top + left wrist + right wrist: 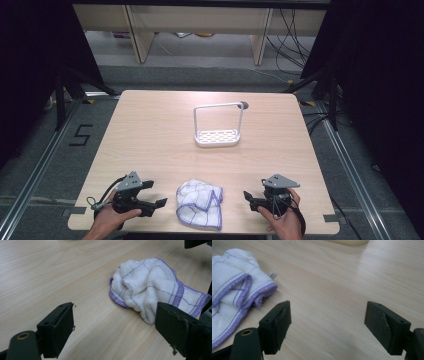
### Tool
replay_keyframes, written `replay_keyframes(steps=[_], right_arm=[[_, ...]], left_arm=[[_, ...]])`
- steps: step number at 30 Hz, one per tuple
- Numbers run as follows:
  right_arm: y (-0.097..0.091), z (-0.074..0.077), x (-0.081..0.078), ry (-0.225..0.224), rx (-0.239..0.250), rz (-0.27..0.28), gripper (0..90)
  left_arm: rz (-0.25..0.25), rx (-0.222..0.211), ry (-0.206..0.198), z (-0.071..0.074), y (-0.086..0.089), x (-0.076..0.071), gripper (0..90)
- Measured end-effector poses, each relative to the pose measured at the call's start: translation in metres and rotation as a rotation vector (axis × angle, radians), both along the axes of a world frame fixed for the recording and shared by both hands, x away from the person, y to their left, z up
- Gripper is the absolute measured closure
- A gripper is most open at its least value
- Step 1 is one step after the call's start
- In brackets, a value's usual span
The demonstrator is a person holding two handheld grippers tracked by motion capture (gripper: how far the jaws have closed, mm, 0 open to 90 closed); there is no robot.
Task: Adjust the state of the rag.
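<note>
Pale wood counter (150, 135) ahead, both claws spread empty, so I'd ease left claw (150, 197) toward three o'clock, pinching cloth (200, 202) at its purple hem.

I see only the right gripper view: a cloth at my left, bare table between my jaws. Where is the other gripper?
Observer: In the high view the left gripper sits on the other side of the cloth, jaws open, pointing at it.
Operator: Is there something else on the table?
Observer: Yes, a white rack stands farther back, near the table's middle, empty.
Operator: Is the cloth flat or bunched?
Observer: The left gripper view shows it bunched into a rounded lump, not spread flat.
Operator: Does any jaw touch it?
Observer: No; the right gripper is open too, and both stand apart from it.
</note>
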State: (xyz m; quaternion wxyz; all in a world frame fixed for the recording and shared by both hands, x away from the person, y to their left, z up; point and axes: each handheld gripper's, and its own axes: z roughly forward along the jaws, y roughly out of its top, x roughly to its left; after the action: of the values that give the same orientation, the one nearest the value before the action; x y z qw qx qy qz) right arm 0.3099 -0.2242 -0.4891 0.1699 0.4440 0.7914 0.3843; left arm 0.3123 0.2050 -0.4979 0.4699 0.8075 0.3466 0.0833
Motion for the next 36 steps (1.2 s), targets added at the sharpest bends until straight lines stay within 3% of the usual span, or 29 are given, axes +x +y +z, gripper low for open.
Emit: replay_keyframes(steps=[6,9,10,11,13,14,15,22,25,28,36], right_arm=[[0.0,0.0,0.0,-0.001,0.01,0.002,22.9],[0.002,-0.001,0.0,0.0,0.016,0.007,23.0],[0.004,0.0,-0.002,0.025,0.032,-0.01,23.0],[0.002,0.0,0.0,-0.005,0.001,0.0,23.0],[0.002,-0.001,0.001,0.011,0.015,0.018,23.0],[0.004,0.0,-0.002,0.027,0.033,-0.007,23.0],[0.002,0.0,0.0,0.006,0.018,0.004,23.0],[0.002,-0.002,0.001,0.008,0.021,0.009,23.0],[0.003,-0.003,0.002,0.004,0.024,0.01,23.0],[0.003,-0.003,0.002,0.03,0.033,0.024,23.0],[0.004,-0.005,0.003,0.024,0.032,0.027,23.0]], left_arm=[[-0.019,0.007,-0.029,0.005,-0.006,-0.006,15.2],[-0.018,0.005,-0.031,0.006,-0.011,-0.01,15.2],[-0.031,0.016,-0.025,0.006,-0.013,-0.01,15.2],[-0.026,0.007,-0.023,0.006,-0.015,-0.012,15.2],[-0.039,0.01,-0.025,0.006,-0.02,-0.013,15.3],[-0.04,0.013,-0.025,0.007,-0.022,-0.014,15.3],[-0.047,0.002,-0.028,0.007,-0.024,-0.015,15.4],[-0.066,0.014,-0.045,0.009,-0.039,-0.019,17.6],[-0.079,0.039,-0.037,0.008,-0.045,-0.02,19.0],[-0.083,0.022,-0.038,0.006,-0.053,-0.022,20.2],[-0.156,0.07,-0.101,0.009,-0.07,-0.023,32.9]])
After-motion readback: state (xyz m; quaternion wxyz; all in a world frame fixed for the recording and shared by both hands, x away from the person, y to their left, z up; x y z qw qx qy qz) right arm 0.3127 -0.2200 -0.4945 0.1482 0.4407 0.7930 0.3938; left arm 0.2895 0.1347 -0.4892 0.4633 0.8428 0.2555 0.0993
